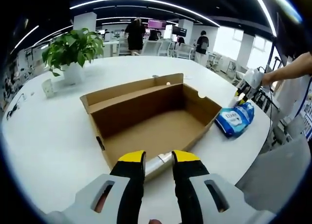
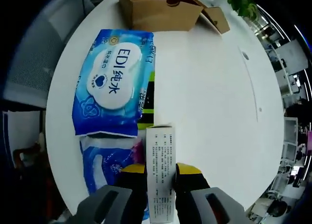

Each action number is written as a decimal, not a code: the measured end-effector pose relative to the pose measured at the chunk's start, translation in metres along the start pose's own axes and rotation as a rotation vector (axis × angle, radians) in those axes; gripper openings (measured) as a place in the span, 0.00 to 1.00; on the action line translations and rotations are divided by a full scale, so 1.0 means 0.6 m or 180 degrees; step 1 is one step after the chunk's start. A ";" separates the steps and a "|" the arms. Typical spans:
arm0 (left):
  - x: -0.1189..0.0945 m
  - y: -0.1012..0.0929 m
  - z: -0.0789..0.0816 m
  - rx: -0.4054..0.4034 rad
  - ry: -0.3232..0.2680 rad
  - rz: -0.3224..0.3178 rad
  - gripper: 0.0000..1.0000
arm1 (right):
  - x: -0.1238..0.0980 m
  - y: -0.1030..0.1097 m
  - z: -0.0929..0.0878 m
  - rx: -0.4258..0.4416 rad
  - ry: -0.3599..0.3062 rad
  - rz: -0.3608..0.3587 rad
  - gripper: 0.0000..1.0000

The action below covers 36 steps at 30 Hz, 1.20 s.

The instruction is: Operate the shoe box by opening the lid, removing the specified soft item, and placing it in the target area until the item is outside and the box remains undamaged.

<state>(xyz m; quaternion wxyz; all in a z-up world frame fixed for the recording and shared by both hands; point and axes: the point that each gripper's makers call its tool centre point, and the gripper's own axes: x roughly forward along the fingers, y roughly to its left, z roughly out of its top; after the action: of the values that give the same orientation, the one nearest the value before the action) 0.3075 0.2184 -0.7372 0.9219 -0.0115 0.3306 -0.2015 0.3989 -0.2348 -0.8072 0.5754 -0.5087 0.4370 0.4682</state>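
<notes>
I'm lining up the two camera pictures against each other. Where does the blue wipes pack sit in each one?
Left gripper view: the blue wipes pack lies on the white table, right of the open shoe box.
Right gripper view: it lies upper left, just below the box.
Shared landmark: the shoe box's cardboard wall.

Left gripper (image 1: 158,166), right gripper (image 2: 161,180): grey bodies, black jaws, yellow tips.

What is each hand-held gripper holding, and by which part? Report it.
Right hand-held gripper: shut on the white printed carton, gripped by its long sides. Left hand-held gripper: holds nothing, poised before the cardboard box.
</notes>
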 end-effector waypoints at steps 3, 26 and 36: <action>0.000 0.001 0.000 -0.0001 0.0001 0.0009 0.21 | 0.002 0.002 0.000 -0.0009 0.0013 0.0016 0.17; -0.010 -0.009 0.003 -0.0024 -0.0017 0.0022 0.21 | -0.026 -0.011 -0.007 0.0079 0.0012 -0.0086 0.20; -0.010 -0.013 0.000 -0.0038 -0.0003 0.0003 0.21 | -0.084 -0.017 0.031 0.0540 -0.0484 -0.0312 0.21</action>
<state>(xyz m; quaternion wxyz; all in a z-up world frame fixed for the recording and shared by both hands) 0.3002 0.2134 -0.7323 0.9221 -0.0169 0.3314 -0.1991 0.4006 -0.2214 -0.7545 0.6701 -0.4419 0.4047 0.4381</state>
